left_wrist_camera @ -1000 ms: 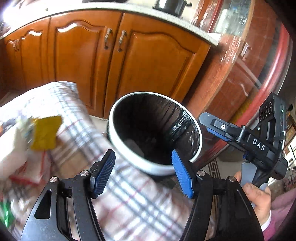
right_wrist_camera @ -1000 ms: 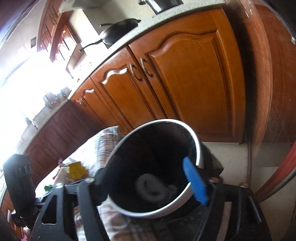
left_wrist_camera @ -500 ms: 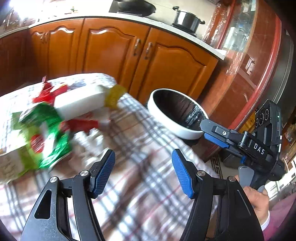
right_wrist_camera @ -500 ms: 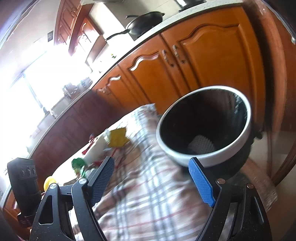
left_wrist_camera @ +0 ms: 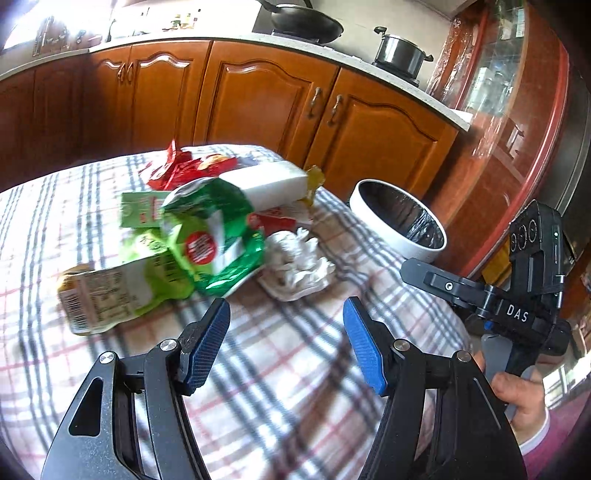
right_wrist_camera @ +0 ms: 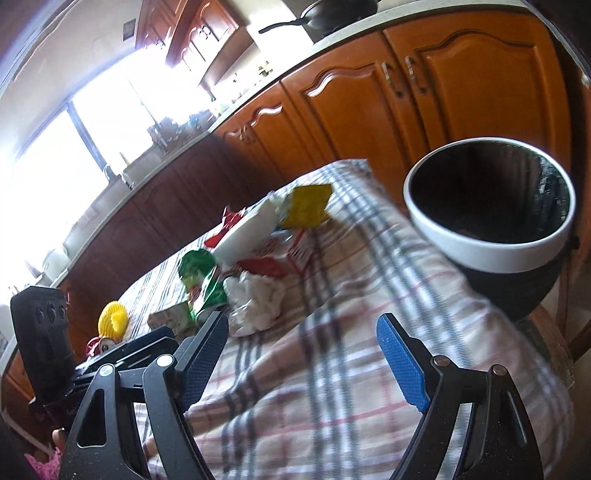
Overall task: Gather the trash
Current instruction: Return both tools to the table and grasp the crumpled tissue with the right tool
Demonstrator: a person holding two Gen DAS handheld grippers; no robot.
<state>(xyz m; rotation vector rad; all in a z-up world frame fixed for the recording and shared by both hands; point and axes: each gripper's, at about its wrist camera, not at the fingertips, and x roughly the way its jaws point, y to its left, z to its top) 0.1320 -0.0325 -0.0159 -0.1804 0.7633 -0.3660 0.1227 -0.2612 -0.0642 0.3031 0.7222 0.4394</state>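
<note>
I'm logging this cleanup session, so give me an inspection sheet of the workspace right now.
Surface: checked tablecloth over the table.
Job's things: trash bin with a white rim and black liner, beside the table's far corner.
Clutter: green wrapper, crumpled tissue, carton, white box, red wrappers, yellow packet, in a loose pile.
Grippers: left gripper and right gripper both open, nothing between the fingers.
Cables: nothing seen.
Surroundings: wooden cabinets, wok, pot.
</note>
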